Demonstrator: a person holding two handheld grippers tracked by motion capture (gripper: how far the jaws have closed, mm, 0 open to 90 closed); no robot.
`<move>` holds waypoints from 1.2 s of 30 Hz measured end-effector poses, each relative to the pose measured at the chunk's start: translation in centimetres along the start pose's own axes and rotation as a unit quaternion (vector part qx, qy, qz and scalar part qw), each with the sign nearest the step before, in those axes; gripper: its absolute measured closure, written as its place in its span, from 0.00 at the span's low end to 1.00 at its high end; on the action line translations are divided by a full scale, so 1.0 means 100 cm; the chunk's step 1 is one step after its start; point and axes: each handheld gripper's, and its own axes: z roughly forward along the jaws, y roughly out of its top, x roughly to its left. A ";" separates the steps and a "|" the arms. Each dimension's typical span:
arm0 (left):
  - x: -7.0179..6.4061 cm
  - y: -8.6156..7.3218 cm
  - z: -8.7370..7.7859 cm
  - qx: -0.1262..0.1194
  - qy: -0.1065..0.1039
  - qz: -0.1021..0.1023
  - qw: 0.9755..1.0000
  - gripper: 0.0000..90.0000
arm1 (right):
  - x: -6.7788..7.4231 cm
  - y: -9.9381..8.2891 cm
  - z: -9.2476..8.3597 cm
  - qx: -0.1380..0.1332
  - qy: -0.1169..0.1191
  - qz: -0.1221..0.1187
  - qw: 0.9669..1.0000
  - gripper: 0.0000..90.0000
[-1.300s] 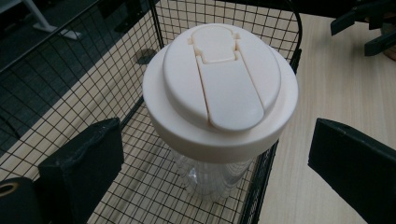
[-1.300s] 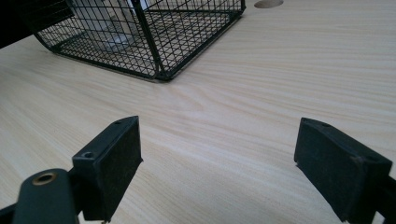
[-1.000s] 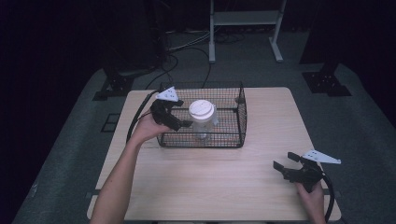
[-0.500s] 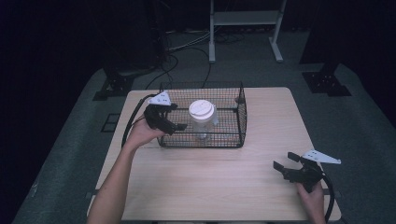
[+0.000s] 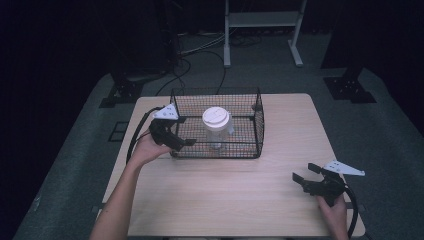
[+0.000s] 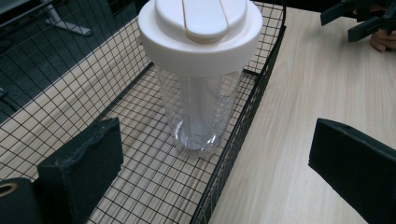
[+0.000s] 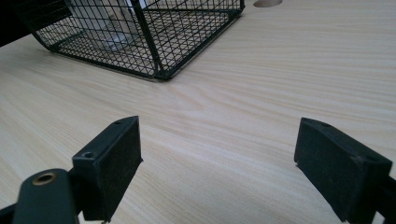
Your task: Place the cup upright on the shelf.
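High view: a clear tumbler (image 5: 216,127) with a white lid stands upright inside a black wire basket (image 5: 256,127) on the wooden table (image 5: 225,195). The left gripper (image 5: 181,140), jaws spread, sits at the basket's left edge, seemingly placed to reach in; the right gripper (image 5: 304,177) waits well apart.

Left gripper view: the parted jaws straddle the basket's near wall, and the tumbler's lid tab shows.

Right gripper view: jaws wide over bare table.

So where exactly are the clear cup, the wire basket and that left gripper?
clear cup (image 6: 201,32): left gripper view, on its white lid.
wire basket (image 5: 260,120): high view, on its right wall.
left gripper (image 5: 182,142): high view, midway between its fingertips.
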 end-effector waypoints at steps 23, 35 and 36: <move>-0.018 -0.034 -0.011 -0.008 0.004 -0.015 1.000 0.02 | 0.000 0.000 0.000 0.001 -0.001 -0.002 1.000 0.15; -0.025 -0.045 -0.014 -0.015 0.002 -0.022 1.000 0.02 | 0.000 0.000 0.000 0.001 -0.001 -0.002 1.000 0.15; -0.026 -0.045 -0.014 -0.016 0.002 -0.022 1.000 0.02 | 0.000 0.000 0.000 0.001 -0.001 -0.002 1.000 0.15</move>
